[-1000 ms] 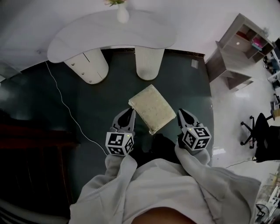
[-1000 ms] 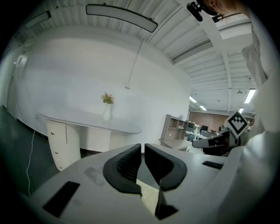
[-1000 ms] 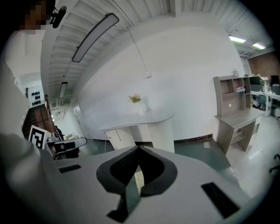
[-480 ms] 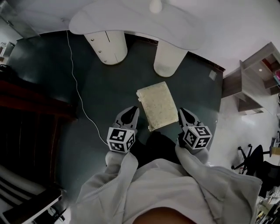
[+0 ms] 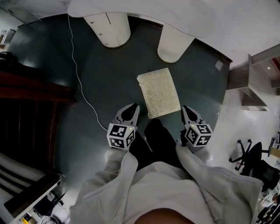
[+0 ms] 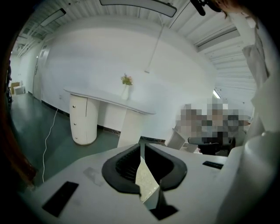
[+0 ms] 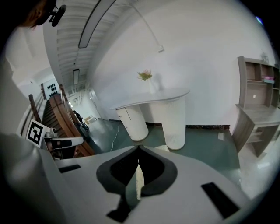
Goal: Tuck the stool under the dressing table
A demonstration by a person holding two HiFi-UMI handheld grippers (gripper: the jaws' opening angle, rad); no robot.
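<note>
Sliding the cushioned stool [image 5: 158,92] straight into the gap between the dressing table [image 5: 192,19] legs would suit best; it stands on the green floor [image 5: 109,78], apart from the table. The left hand-held gripper [image 5: 132,109] and right hand-held gripper [image 5: 187,111] flank its near end, jaws pressed together, empty, angled forward and downward.

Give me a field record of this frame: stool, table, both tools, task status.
stool: cream cushioned top, standing on the dark green floor, out in front of the table
dressing table: white top on a drawer pedestal and a ribbed pedestal
left tool: shut, empty, left of the stool's near end
right tool: shut, empty, right of the stool's near end
task status: stool not yet tucked under
</note>
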